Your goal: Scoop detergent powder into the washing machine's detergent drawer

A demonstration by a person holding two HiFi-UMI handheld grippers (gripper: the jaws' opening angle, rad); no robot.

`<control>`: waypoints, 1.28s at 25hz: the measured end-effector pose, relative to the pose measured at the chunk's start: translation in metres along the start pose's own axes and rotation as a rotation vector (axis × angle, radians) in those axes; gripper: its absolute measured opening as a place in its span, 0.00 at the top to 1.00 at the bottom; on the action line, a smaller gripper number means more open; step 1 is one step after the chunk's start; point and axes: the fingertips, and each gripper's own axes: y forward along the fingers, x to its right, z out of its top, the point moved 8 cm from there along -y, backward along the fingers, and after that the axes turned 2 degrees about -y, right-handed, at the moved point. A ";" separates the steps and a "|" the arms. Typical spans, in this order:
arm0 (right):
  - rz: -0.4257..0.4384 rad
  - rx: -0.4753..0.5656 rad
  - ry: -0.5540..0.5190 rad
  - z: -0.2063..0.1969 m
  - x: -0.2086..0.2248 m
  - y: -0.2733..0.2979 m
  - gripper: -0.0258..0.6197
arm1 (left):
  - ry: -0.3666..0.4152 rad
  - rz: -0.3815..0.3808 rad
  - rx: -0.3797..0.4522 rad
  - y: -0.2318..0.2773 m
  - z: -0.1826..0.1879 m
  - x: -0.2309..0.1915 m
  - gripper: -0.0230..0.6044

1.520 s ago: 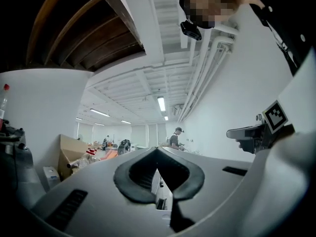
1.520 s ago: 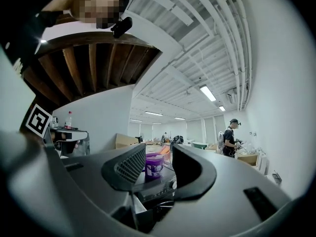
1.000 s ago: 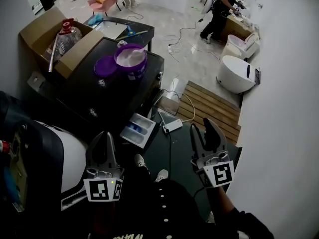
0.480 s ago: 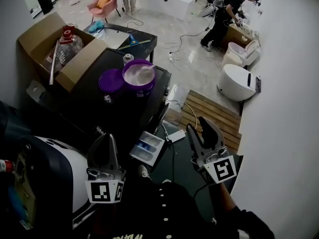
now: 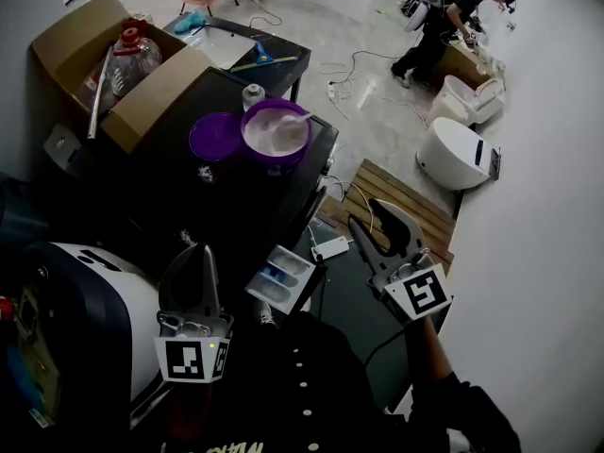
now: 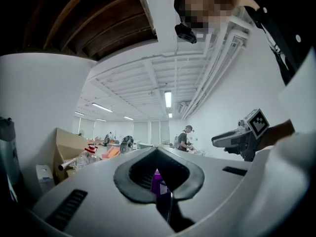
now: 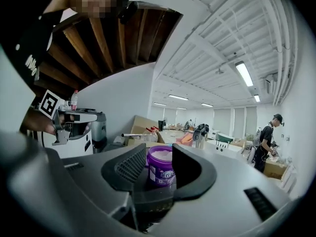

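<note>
The right gripper (image 5: 373,217) stands wide open and empty. In the right gripper view the purple detergent tub (image 7: 160,166) is framed between its jaws, but it is well ahead of them and untouched. The left gripper (image 5: 195,253) has its tips together with nothing caught in them, and through the gap behind the tips only a sliver of the tub shows. Both grippers hang low in front of the person, well short of the work.

Just ahead of and between the grippers, the detergent drawer (image 5: 283,278) juts out, already pulled open, from the front of the dark washing machine (image 5: 160,192). Whether any powder lies in its compartments cannot be made out. Farther back on the machine's top, the tub stands open and full of white powder. A pale scoop (image 5: 294,119) rests in the powder, and the purple lid (image 5: 211,136) lies flat just beside the tub.

The setting-up looks finished, with the lid off and the drawer out. The scooping itself seems not yet begun: the scoop must be taken up, loaded, carried to the drawer and tipped in.
</note>
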 end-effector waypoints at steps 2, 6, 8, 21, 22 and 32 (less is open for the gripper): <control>0.042 -0.013 -0.032 0.001 0.011 0.011 0.70 | -0.014 0.037 -0.003 0.001 0.001 0.003 0.94; 0.125 -0.063 -0.128 0.000 0.037 0.035 0.70 | -0.001 0.013 0.042 0.002 0.007 0.017 0.94; 0.171 -0.084 -0.172 -0.001 0.050 0.051 0.70 | 0.015 -0.017 0.043 0.001 0.008 0.026 0.94; 0.510 -0.284 -0.423 -0.029 0.111 0.186 0.70 | -0.030 0.108 -0.100 -0.007 -0.023 0.037 0.94; 0.525 -0.299 -0.435 -0.033 0.113 0.196 0.70 | -0.033 0.116 -0.108 -0.006 -0.025 0.037 0.94; 0.657 -0.389 -0.432 -0.059 0.130 0.258 0.72 | -0.074 0.186 -0.170 -0.002 -0.044 0.043 0.94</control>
